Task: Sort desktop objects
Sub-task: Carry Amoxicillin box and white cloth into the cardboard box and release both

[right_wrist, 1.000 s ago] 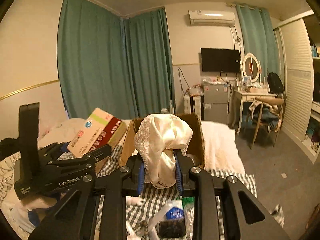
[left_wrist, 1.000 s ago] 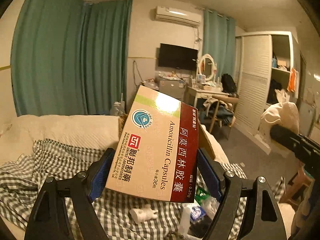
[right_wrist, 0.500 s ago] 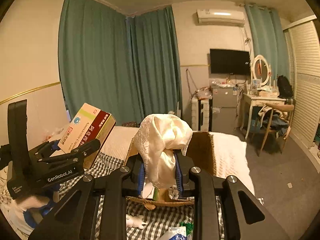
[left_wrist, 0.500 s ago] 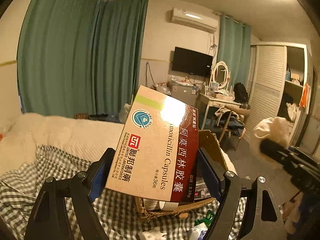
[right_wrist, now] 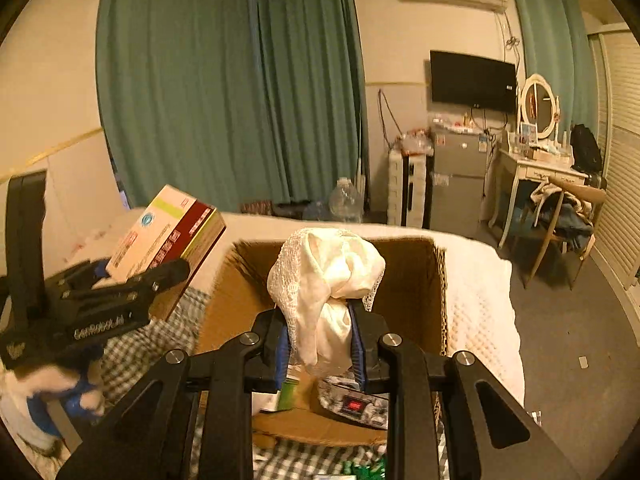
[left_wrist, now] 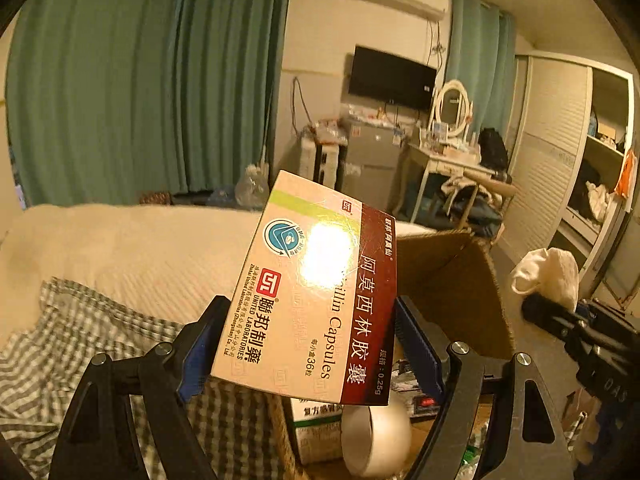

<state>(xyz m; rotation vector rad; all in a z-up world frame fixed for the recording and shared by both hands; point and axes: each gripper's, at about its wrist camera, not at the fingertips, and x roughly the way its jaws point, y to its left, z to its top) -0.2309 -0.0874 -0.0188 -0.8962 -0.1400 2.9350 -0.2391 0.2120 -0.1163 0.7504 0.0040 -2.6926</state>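
Note:
My left gripper (left_wrist: pixel 308 344) is shut on a cream and dark red amoxicillin box (left_wrist: pixel 316 292) and holds it in the air at the left edge of an open cardboard box (left_wrist: pixel 460 280). The amoxicillin box also shows in the right wrist view (right_wrist: pixel 164 236). My right gripper (right_wrist: pixel 320 348) is shut on a bunched white lace cloth (right_wrist: pixel 328 276) and holds it over the cardboard box (right_wrist: pixel 404 300). That cloth shows at the right in the left wrist view (left_wrist: pixel 548 276). Inside the cardboard box lie a roll of clear tape (left_wrist: pixel 376 436), a medicine carton (left_wrist: pixel 316 424) and small packets (right_wrist: pixel 356 400).
The cardboard box stands on a bed with a grey checked sheet (left_wrist: pixel 80 340) and a cream quilt (left_wrist: pixel 132 248). Behind are green curtains (right_wrist: pixel 224 92), a small fridge (right_wrist: pixel 456 176), a dressing table with a chair (right_wrist: pixel 552 200) and a wardrobe (left_wrist: pixel 560 168).
Both grippers have moved forward to the cardboard box, still holding their objects. The box interior now shows below them; the loose items on the sheet have dropped out of view.

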